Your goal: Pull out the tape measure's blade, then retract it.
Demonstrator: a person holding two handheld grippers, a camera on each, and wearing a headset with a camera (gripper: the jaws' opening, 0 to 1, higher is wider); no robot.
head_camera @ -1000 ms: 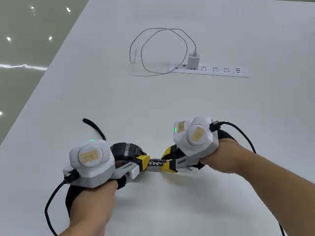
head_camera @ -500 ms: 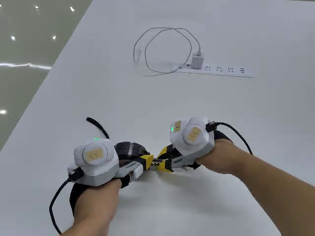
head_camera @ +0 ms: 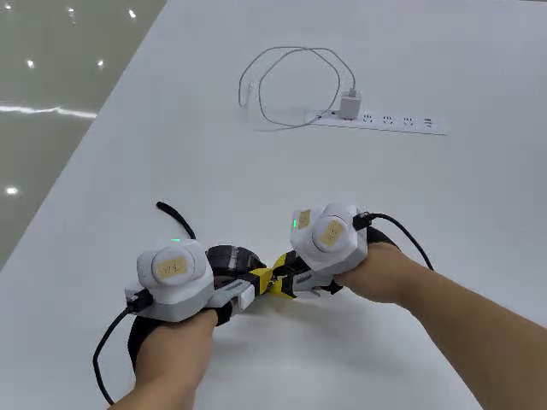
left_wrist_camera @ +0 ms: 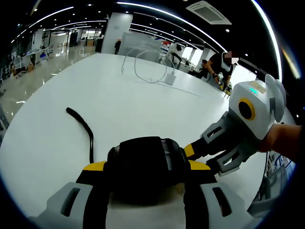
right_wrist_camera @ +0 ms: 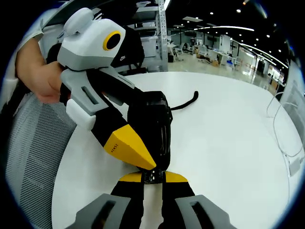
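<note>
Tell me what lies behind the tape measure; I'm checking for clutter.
A black strap lies on the table behind the tape measure; the left gripper hides the case's near side.

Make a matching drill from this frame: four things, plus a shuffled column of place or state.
Things:
1 tape measure
2 blade tip
3 power strip
4 white cable

Place or state:
A pinched in the right tongs
B looped on the table
C clamped in the left tongs
D at the table's far side, charger plugged in

Pairs: 1-C, 2-A, 3-D, 4-B
</note>
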